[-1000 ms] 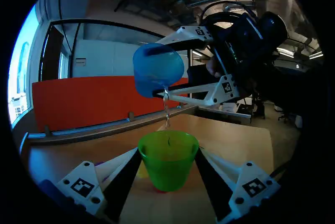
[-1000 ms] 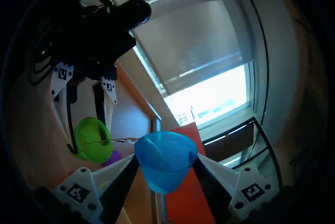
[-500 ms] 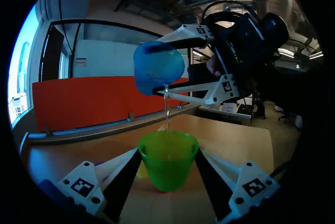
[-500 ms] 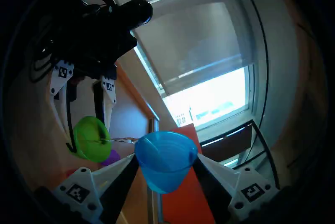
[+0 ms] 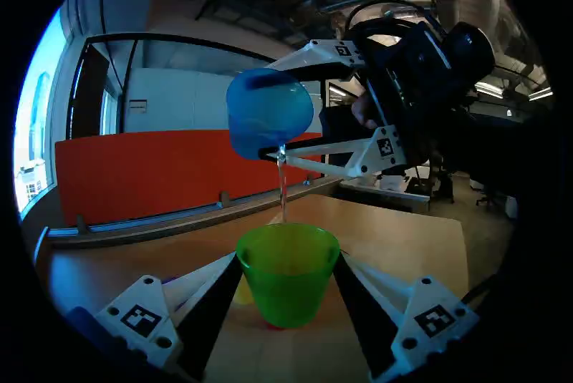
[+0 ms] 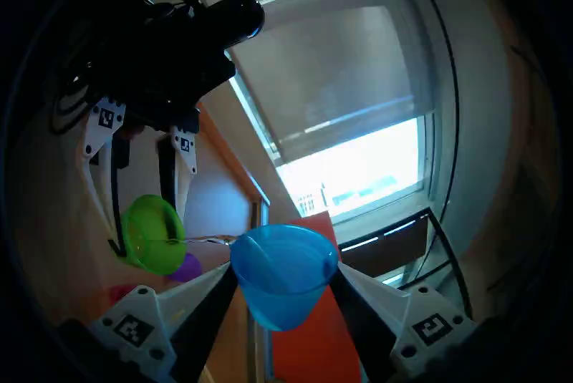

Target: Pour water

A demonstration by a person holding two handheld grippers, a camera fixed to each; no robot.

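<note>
water [image 5: 281,190] streams; right jaws grip blue cup [image 6: 284,275], left jaws grip green cup [image 5: 288,275]

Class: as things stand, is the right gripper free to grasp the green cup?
Probably not: the right gripper is shut on the blue cup, and the left gripper clamps the green cup.

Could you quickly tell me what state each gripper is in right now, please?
Left gripper: shut on the upright green cup.
Right gripper: shut on the tilted blue cup.
</note>
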